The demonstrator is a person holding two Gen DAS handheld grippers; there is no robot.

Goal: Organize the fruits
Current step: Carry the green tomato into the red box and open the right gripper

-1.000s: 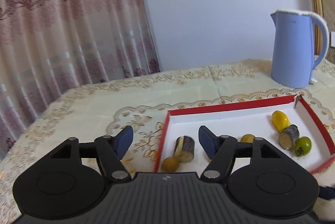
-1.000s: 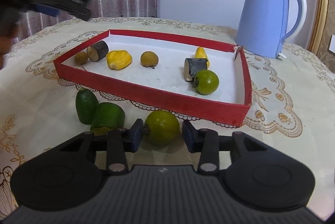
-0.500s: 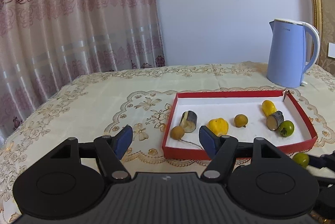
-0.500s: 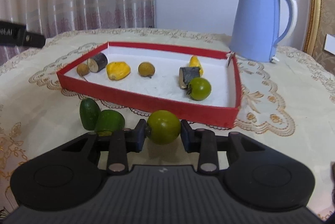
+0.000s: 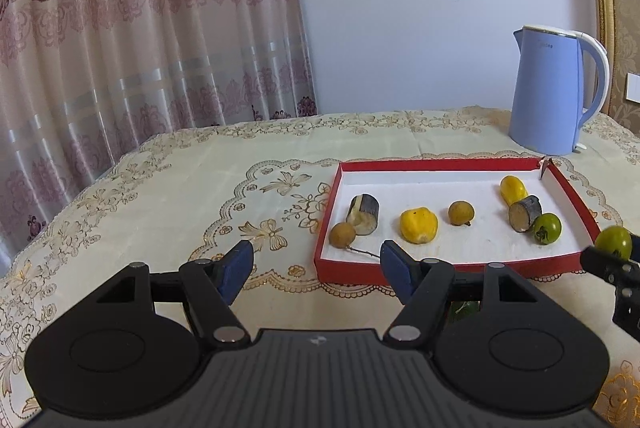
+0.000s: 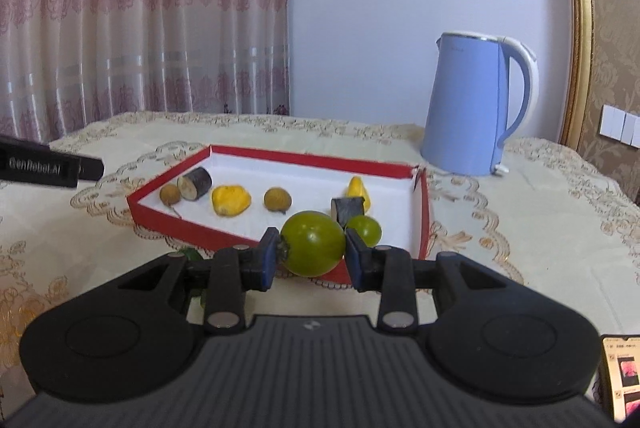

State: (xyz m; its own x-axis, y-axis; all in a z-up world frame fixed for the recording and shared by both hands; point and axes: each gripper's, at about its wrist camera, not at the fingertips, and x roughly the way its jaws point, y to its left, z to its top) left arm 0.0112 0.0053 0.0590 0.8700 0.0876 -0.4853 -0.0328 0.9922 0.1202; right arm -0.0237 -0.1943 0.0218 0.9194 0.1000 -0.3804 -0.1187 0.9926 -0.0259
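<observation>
the right hand-held gripper [image 6: 311, 253] is clamped on a green tomato [image 6: 313, 243], one blue pad pressed to each side of it, stem end against the left pad. the tomato hangs in the air just in front of the near wall of the red tray [image 6: 188, 226], clear of the bench [image 6: 520, 212]. in the left wrist view the same tomato [image 5: 613, 242] shows at the far right edge, beside the tray's near right corner.

the left hand-held gripper [image 5: 316, 266] stands wide with nothing between its pads, over the cloth-covered bench [image 5: 180, 196] to the left of the tray's near left corner.

inside the tray [image 5: 440, 164], on its white floor, from left to right: a small brown round fruit [image 5: 342, 235] touching a dark-skinned cut stub [image 5: 363, 214], a yellow fruit [image 5: 418, 225], a second brown round fruit [image 5: 461, 213], then a group near the right wall made of a yellow fruit [image 5: 513, 189], another dark cut stub [image 5: 524, 213] and a small green tomato [image 5: 546, 227], the three close together.

something green [image 6: 188, 254] lies on the bench in front of the tray, mostly hidden behind the right gripper's body; what it is cannot be told.

a light blue kettle [image 6: 472, 108] stands on the bench behind the tray's far right corner. a patterned curtain [image 5: 140, 48] hangs behind the bench on the left.
</observation>
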